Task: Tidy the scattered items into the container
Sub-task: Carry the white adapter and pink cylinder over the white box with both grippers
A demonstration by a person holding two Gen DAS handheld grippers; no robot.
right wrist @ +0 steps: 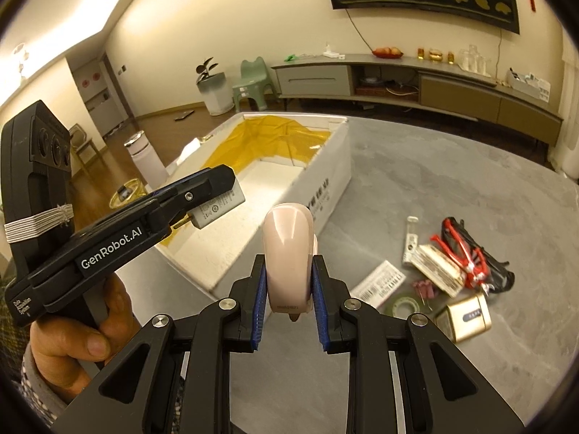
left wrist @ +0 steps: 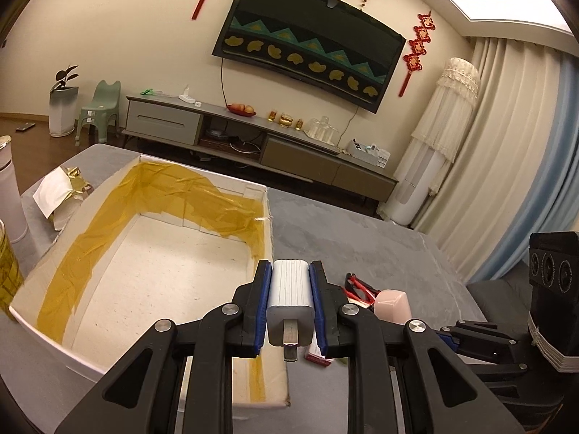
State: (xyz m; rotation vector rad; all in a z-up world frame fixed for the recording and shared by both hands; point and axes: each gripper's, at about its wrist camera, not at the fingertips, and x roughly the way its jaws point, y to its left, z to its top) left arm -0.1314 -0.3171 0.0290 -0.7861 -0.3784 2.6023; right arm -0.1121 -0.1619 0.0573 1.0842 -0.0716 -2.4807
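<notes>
Left gripper [left wrist: 289, 307] clenched on white charger [left wrist: 290, 291], held over box [left wrist: 144, 253] rim at 6 o'clock. Could have slipped outside on release, so close to the wall. Right gripper [right wrist: 288, 285] clamped on pink device [right wrist: 287, 253], just short of the box. Seen only from right wrist: scattered pile [right wrist: 445, 271] at 3 o'clock, hand [right wrist: 90, 329] at 8.

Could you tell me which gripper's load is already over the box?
The left gripper, holding the white charger; the right gripper's pink item is still outside.
</notes>
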